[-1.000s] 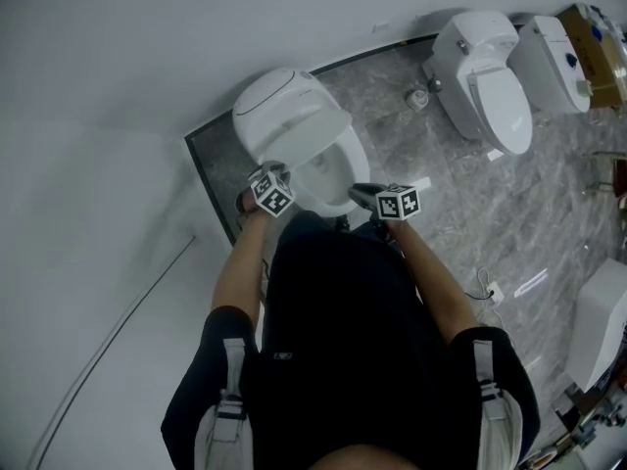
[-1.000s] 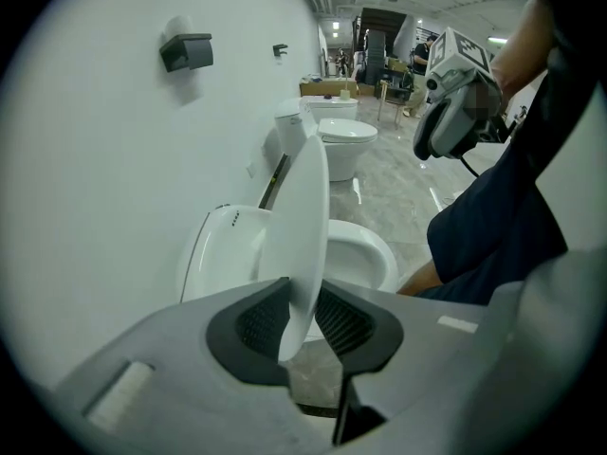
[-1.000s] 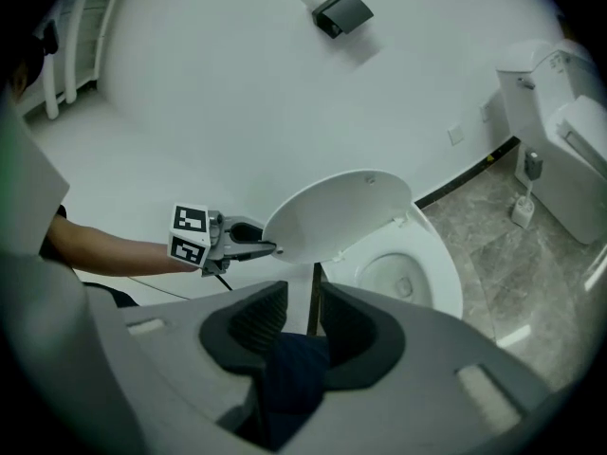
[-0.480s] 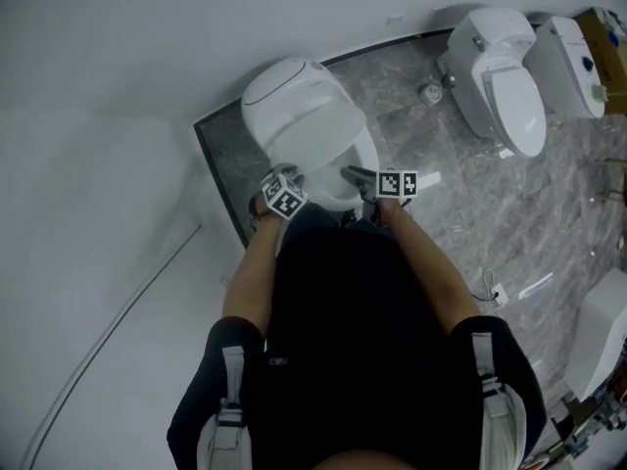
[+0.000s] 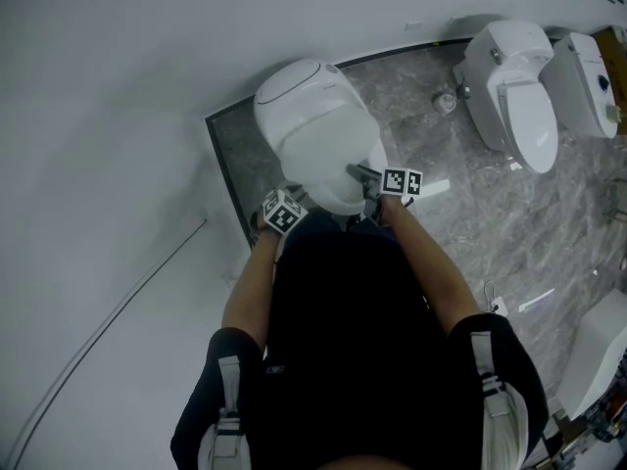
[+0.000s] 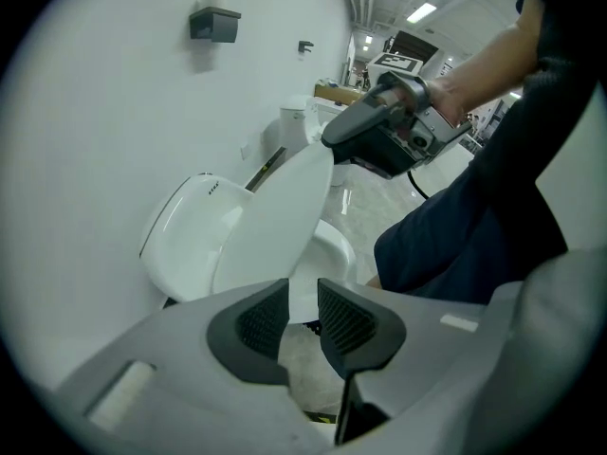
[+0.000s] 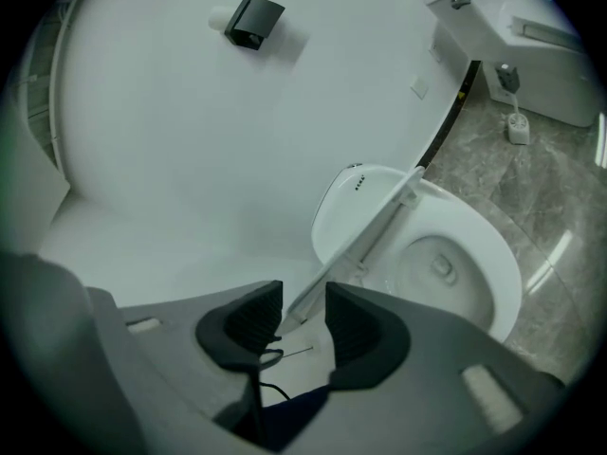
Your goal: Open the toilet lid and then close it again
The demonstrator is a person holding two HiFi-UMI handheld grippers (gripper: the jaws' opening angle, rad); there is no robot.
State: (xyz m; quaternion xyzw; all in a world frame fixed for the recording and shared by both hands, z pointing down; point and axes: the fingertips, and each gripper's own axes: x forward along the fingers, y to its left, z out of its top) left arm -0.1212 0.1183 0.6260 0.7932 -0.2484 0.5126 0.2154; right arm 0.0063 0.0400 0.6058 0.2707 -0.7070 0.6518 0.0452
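Tilted lid (image 5: 318, 150) overhangs bowl (image 7: 446, 263); wall (image 5: 118, 86) close behind.

Toilet lid (image 5: 328, 160) between left gripper (image 6: 303, 300) and right gripper (image 7: 303, 303)

a plain white wall (image 5: 147, 57) curves round this corner, matte and bare except for a black box fixture (image 6: 213, 24) mounted high up and a smaller dark fitting (image 6: 305, 45) further along. a dark skirting strip (image 7: 448, 117) runs where the wall meets the floor (image 5: 470, 223), grey marbled stone with a soft sheen. a spare white toilet (image 5: 514, 96) stands against the wall, another white unit (image 5: 586, 81) just beside it. a thin dark line (image 5: 108, 311) crosses the white surface on the left. bright ceiling strip lights (image 6: 422, 12) glow in the hall beyond.
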